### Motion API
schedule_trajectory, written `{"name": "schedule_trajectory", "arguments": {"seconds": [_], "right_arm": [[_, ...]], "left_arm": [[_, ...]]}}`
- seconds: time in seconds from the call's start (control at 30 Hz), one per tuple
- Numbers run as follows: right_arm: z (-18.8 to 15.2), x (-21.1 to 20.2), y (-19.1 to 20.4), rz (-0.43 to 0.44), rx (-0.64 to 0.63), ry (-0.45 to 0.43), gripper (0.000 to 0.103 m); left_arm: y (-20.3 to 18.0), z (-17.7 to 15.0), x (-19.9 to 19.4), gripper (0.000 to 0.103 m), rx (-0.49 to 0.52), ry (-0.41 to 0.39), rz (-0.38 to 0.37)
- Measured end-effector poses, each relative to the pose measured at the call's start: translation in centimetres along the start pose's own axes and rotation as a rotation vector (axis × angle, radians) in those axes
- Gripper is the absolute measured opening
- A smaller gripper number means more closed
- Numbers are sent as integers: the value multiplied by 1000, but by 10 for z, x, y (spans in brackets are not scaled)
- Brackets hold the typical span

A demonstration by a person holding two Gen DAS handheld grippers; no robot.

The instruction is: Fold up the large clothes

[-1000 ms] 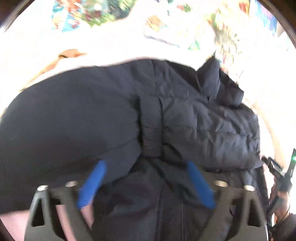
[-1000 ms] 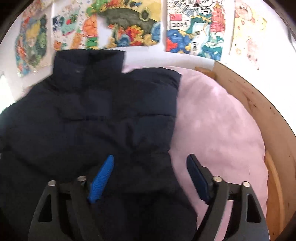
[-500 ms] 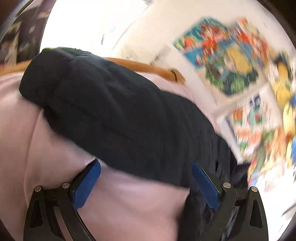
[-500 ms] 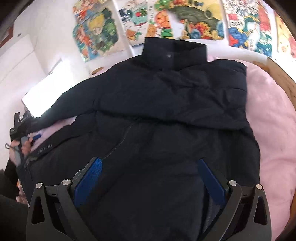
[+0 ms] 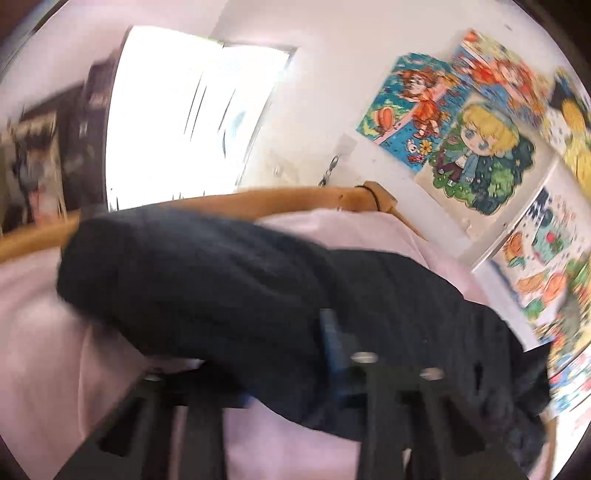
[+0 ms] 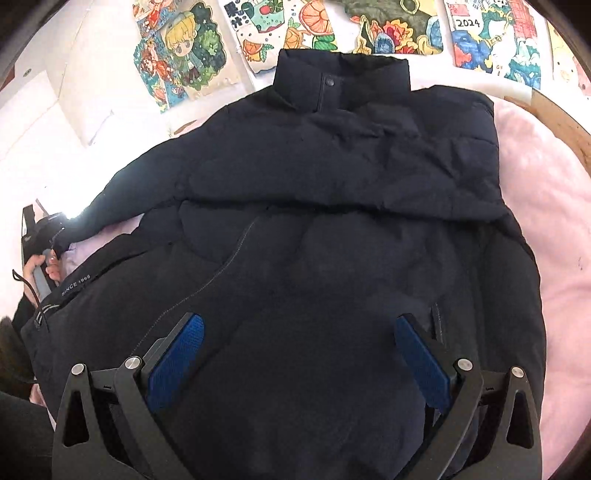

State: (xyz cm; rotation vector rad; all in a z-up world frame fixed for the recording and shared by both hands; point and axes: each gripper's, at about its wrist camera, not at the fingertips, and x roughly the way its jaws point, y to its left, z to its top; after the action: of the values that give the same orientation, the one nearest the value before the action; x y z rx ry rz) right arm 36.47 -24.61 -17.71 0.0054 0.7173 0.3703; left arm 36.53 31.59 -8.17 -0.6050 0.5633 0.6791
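A dark navy puffer jacket (image 6: 332, 221) lies front up on a pink blanket (image 6: 546, 206), collar toward the wall. Its right sleeve is folded across the chest; its left sleeve (image 6: 122, 195) stretches out to the left. My right gripper (image 6: 295, 354) is open and empty, hovering over the jacket's lower front. In the left wrist view my left gripper (image 5: 288, 373) has closed on the left sleeve (image 5: 207, 280) near its cuff; the fabric covers most of the blue pads. The left gripper also shows in the right wrist view (image 6: 40, 258), at the sleeve's end.
The blanket covers a round bed with a wooden rim (image 6: 565, 125) (image 5: 258, 199). Colourful cartoon posters (image 6: 388, 26) (image 5: 480, 140) hang on the white wall behind. A bright window (image 5: 184, 110) is at the left.
My left gripper swung from over the jacket body to the left sleeve and closed on it. My right gripper stayed open, its view shifting to take in the whole jacket.
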Motion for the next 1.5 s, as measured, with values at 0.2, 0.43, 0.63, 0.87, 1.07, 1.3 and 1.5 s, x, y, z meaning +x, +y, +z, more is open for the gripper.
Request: {"name": "schedule_trajectory", "arguments": {"seconds": [0.2, 0.43, 0.63, 0.87, 1.07, 1.3, 1.5], "right_arm": [[0, -11, -2, -10, -4, -50, 102], [14, -36, -17, -105, 18, -193, 102], [36, -56, -51, -165, 117, -322, 102], [41, -74, -96, -215, 258, -394, 102], [35, -67, -124, -245, 315, -396, 102], [26, -50, -154, -181, 401, -368, 102], [19, -36, -172, 13, 473, -404, 102]], "left_arm": [[-64, 34, -39, 8, 174, -150, 13], [-191, 39, -144, 8, 514, -330, -274], [-295, -24, -217, 8, 840, -340, -554], [-360, -120, -216, 8, 1043, -238, -704], [-388, -202, -175, 7, 1122, -53, -741], [-396, -272, -110, 10, 1174, 207, -754], [-390, -293, -98, 23, 1261, 313, -724]]}}
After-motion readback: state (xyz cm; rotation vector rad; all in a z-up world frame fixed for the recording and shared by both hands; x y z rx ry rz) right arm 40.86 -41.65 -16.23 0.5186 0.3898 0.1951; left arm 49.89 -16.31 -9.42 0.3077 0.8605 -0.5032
